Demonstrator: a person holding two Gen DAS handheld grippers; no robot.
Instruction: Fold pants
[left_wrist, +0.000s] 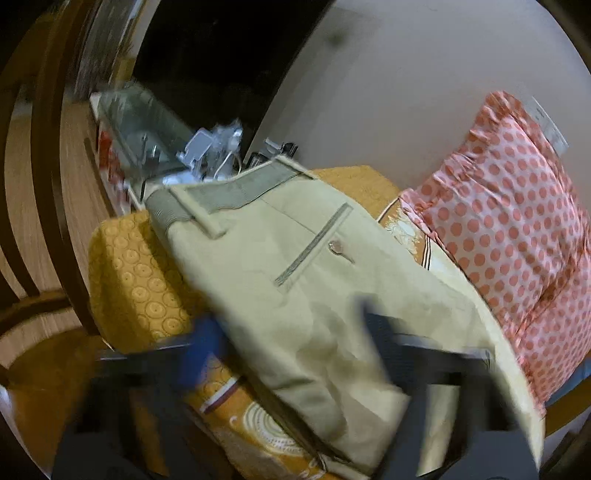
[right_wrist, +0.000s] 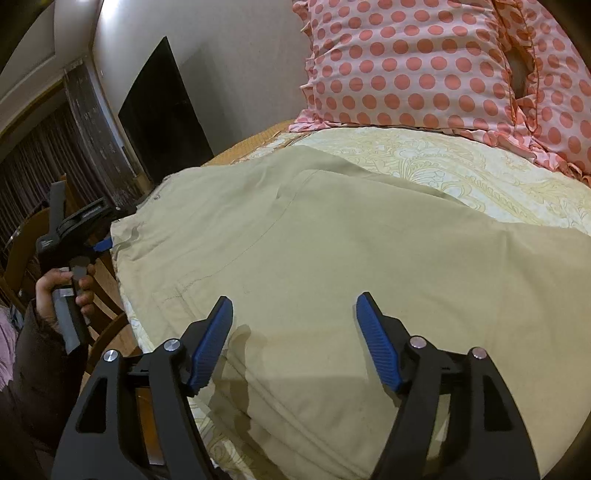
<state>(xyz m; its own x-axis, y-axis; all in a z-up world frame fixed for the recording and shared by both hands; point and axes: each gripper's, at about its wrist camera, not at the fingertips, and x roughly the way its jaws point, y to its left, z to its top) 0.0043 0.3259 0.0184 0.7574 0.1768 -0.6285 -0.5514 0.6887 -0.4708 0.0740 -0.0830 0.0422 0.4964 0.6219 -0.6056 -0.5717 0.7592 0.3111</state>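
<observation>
Beige pants (right_wrist: 332, 251) lie spread over the bed. In the left wrist view the pants (left_wrist: 295, 280) show their waistband, belt loop and a buttoned back pocket. My right gripper (right_wrist: 293, 306) is open just above the cloth, blue pads (right_wrist: 218, 332) wide apart and empty. My left gripper (left_wrist: 288, 332) is blurred by motion over the pants; its jaws look spread. It also shows in the right wrist view (right_wrist: 101, 243), held in a hand at the bed's left edge.
Pink polka-dot pillows (right_wrist: 424, 62) lie at the head of the bed. The bed (left_wrist: 129, 266) has a yellow patterned cover. A cluttered shelf (left_wrist: 207, 147) stands behind it. A wooden chair (right_wrist: 107, 332) stands left of the bed.
</observation>
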